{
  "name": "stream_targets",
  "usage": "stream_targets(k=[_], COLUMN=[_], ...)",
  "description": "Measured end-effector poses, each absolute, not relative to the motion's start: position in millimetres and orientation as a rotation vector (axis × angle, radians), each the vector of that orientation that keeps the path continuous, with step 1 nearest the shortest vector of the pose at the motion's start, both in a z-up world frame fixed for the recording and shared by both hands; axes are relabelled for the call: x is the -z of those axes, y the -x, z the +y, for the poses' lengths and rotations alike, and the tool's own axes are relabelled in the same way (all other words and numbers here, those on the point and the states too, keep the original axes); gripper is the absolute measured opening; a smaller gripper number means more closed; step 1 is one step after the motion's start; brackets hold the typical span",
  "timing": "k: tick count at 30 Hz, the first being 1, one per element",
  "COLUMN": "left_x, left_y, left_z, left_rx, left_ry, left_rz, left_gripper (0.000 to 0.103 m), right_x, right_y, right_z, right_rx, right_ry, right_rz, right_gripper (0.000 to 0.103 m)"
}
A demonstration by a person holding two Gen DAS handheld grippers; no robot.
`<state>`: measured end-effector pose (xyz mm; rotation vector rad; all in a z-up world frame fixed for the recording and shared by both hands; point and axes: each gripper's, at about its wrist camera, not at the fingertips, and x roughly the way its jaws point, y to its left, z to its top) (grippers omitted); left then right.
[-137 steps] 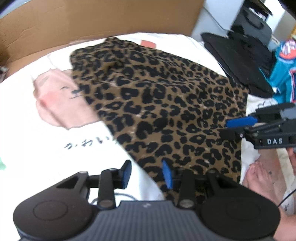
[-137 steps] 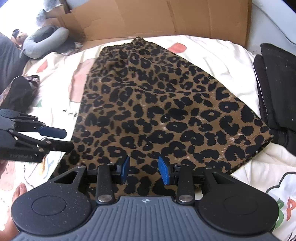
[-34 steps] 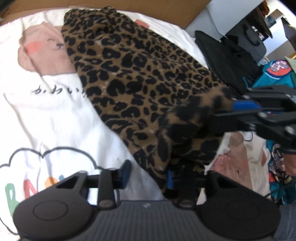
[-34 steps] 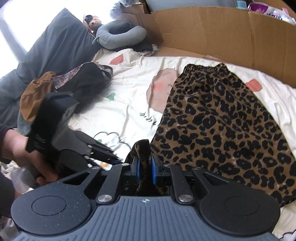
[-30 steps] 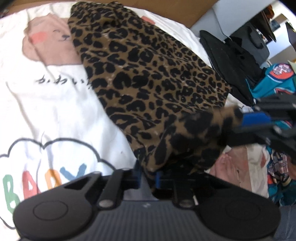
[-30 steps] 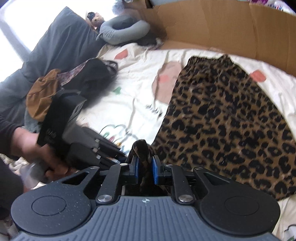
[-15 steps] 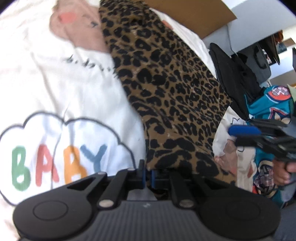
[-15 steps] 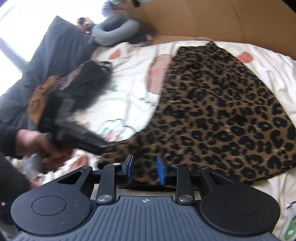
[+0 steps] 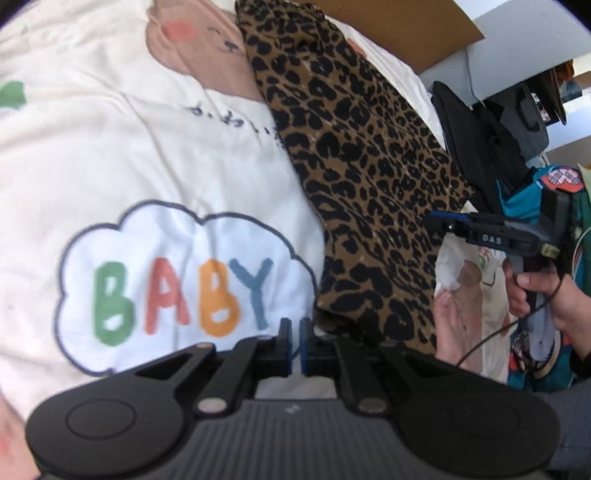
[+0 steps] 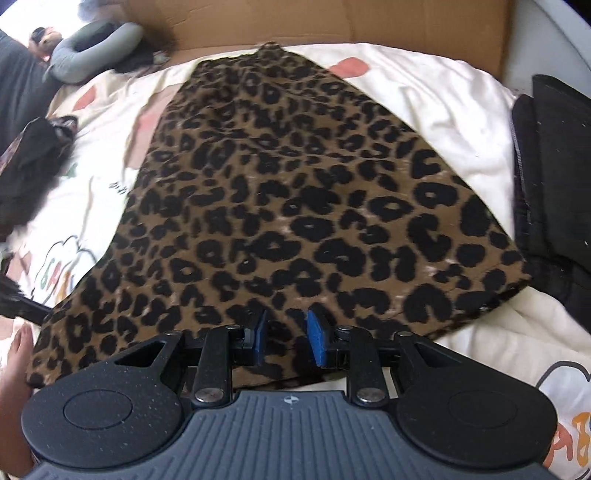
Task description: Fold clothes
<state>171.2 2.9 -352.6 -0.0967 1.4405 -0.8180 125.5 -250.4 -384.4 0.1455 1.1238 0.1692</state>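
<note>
The leopard-print skirt (image 10: 295,206), lifted between both grippers a second ago, is now lying flat on the blanket (image 9: 159,158) reading "BABY". The left gripper (image 9: 294,341) is sitting closed and empty; the right gripper (image 10: 284,341), marked "DAS", is hovering parted over the hem.

A: State the garment pattern.
B: Skirt (image 10: 295,206): brown ground, black leopard spots.
A: Bedsheet?
B: Bedsheet (image 9: 110,147): cream, with a pink bear print (image 9: 207,48) at 12 o'clock and a white cloud (image 9: 177,280) lettered green, red, orange, blue.
A: Claw colours?
B: Left claw (image 9: 294,341) and right claw (image 10: 286,341): black bodies, blue pads (image 10: 316,341).
A: Backdrop?
B: Brown cardboard (image 10: 332,22); black folded clothes (image 10: 554,166) at 3 o'clock.
</note>
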Motion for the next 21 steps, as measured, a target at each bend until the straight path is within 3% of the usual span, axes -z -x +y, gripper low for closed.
stream_targets(k=[6, 14, 21], left_x=[336, 329, 355], left_y=[-179, -178, -162], left_z=[-12, -68, -86], left_rx=[0.845, 1.014, 1.048], left_ry=[0.108, 0.071, -0.015], left_rz=[1.393, 1.342, 1.401], left_gripper=[0.019, 0.019, 0.019], right_x=[386, 389, 393], right_y=[-128, -129, -131], right_z=[-250, -252, -263], right_rx=[-0.137, -0.142, -0.132], right_ry=[-0.142, -0.148, -0.189], right_rz=[1.110, 1.105, 1.099], right_gripper=[0.030, 0.030, 0.021])
